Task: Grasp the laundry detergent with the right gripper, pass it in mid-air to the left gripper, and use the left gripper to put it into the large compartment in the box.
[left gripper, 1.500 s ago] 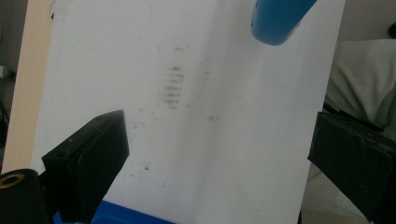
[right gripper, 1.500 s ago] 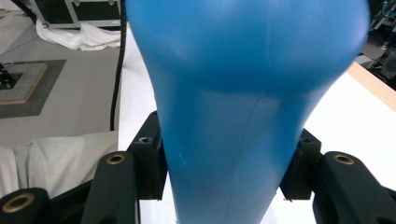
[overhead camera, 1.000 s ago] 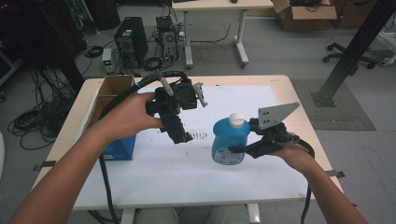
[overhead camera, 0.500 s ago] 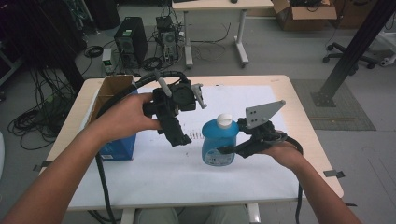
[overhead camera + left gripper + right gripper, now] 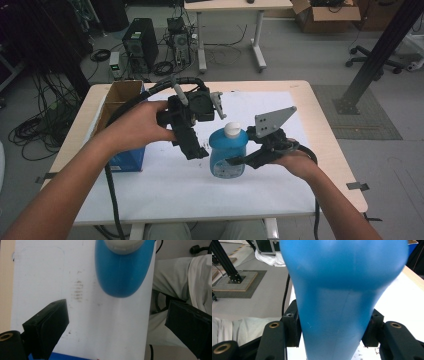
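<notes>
The blue plastic bottle with a white cap (image 5: 228, 156) is gripped low on its body by the right claw (image 5: 235, 161) and held upright just above the white-covered counter (image 5: 300, 165), near its middle. The left claw (image 5: 196, 148) is held wide and empty beside the bottle, pointed downward. For the cap to be taken well, the bottle should be kept steady and vertical while the left claw is centred over the cap. The right forearm is extended level, wrist straight; the left wrist is bent down.
</notes>
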Demonstrator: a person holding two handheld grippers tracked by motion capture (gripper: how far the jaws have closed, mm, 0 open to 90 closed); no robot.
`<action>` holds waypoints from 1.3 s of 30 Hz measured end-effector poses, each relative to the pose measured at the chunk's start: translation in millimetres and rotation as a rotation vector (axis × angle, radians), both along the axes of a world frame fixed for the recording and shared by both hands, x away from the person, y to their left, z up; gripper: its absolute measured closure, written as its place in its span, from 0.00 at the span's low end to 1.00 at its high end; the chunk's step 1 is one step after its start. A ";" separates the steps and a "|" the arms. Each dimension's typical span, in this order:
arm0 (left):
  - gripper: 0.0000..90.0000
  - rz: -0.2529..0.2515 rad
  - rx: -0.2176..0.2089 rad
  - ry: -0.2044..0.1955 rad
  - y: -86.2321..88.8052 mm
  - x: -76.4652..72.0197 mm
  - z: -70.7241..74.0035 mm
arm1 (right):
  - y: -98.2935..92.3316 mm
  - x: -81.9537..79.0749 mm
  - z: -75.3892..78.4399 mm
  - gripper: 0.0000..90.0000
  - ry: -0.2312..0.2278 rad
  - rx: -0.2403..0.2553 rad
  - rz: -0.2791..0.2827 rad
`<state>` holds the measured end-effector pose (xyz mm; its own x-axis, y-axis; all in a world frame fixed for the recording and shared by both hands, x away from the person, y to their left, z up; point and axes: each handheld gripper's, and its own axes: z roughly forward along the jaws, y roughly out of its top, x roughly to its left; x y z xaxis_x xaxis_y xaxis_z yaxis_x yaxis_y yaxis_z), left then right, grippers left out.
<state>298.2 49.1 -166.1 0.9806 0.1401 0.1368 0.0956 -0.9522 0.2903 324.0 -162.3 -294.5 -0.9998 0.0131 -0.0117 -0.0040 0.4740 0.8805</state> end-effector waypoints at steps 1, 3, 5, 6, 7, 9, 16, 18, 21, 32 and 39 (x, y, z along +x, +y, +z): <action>0.06 -0.003 -0.001 0.001 -0.8 -0.1 -0.2 | 1.1 0.0 -0.1 0.50 -0.002 -0.001 0.002; 0.06 -0.008 -0.001 0.005 -2.4 -0.3 -0.1 | 2.8 0.0 -0.3 0.50 -0.006 -0.002 0.007; 0.06 -0.012 0.000 0.008 -3.7 0.0 0.1 | 4.0 -0.2 -0.5 0.50 -0.002 -0.002 0.010; 0.06 -0.013 -0.002 0.010 -4.2 0.2 0.1 | 4.6 -0.2 -0.5 0.50 -0.003 -0.002 0.012; 0.06 -0.014 -0.002 0.015 -5.1 0.5 0.2 | 5.2 -0.2 -0.6 0.50 -0.005 -0.002 0.013; 0.06 -0.017 -0.001 0.020 -6.3 0.8 0.1 | 7.0 0.0 -0.5 0.50 -0.006 -0.002 0.018; 0.06 -0.026 -0.003 0.026 -10.3 1.3 0.2 | 10.5 0.3 -0.5 0.50 -0.007 -0.004 0.024; 0.06 -0.029 -0.003 0.026 -11.4 1.4 -0.2 | 11.7 0.3 -0.5 0.50 -0.009 -0.004 0.027; 0.06 -0.034 -0.007 0.028 -13.6 1.9 -0.1 | 13.1 0.3 -0.3 0.50 -0.007 -0.003 0.029; 0.06 -0.037 -0.009 0.034 -16.6 4.9 -0.2 | 18.9 1.3 -1.5 0.50 -0.004 -0.007 0.041; 0.06 -0.040 -0.005 0.045 -19.1 6.9 -4.5 | 22.1 2.0 -1.2 0.50 -0.006 -0.004 0.047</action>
<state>305.2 30.0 -170.6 0.9905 0.1017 0.0921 0.0708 -0.9539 0.2915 326.0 -140.2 -295.6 -0.9993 -0.0336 -0.0172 -0.0312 0.4768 0.8785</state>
